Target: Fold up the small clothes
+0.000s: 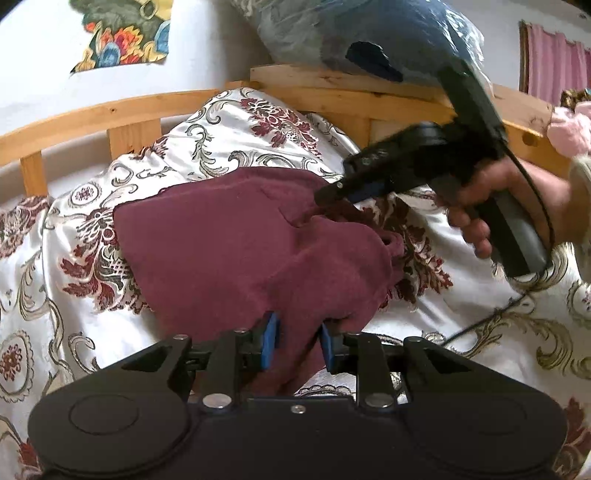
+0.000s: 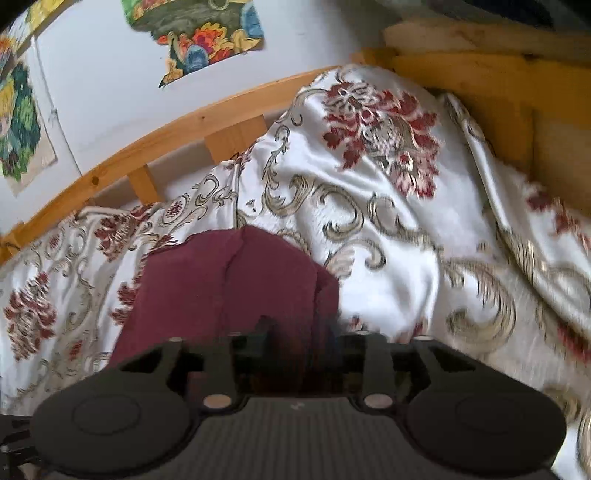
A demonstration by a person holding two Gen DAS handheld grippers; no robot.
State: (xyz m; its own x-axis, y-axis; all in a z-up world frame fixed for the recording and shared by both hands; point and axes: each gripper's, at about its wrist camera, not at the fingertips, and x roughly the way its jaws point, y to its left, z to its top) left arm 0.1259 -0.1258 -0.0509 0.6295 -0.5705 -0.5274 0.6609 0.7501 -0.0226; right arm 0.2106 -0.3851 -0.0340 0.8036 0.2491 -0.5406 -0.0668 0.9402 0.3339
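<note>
A maroon garment (image 1: 229,236) lies partly folded on the patterned bedspread (image 1: 74,332). My left gripper (image 1: 299,338) is at its near edge, and the blue pads (image 1: 271,332) pinch a bunch of the cloth between them. A person's hand (image 1: 491,206) holds my right gripper (image 1: 327,194) from the right, its tips just above the garment's far right part. In the blurred right wrist view the garment (image 2: 229,280) lies under my right gripper (image 2: 301,328). Its dark fingers (image 2: 266,326) stand apart and do not press on the cloth.
A wooden bed rail (image 1: 110,110) runs along the far side against a white wall with a colourful picture (image 1: 122,33). A blue bag (image 1: 351,33) sits on the headboard. A black cable (image 1: 491,314) trails across the bedspread at right. Something pink (image 1: 572,133) lies at the right edge.
</note>
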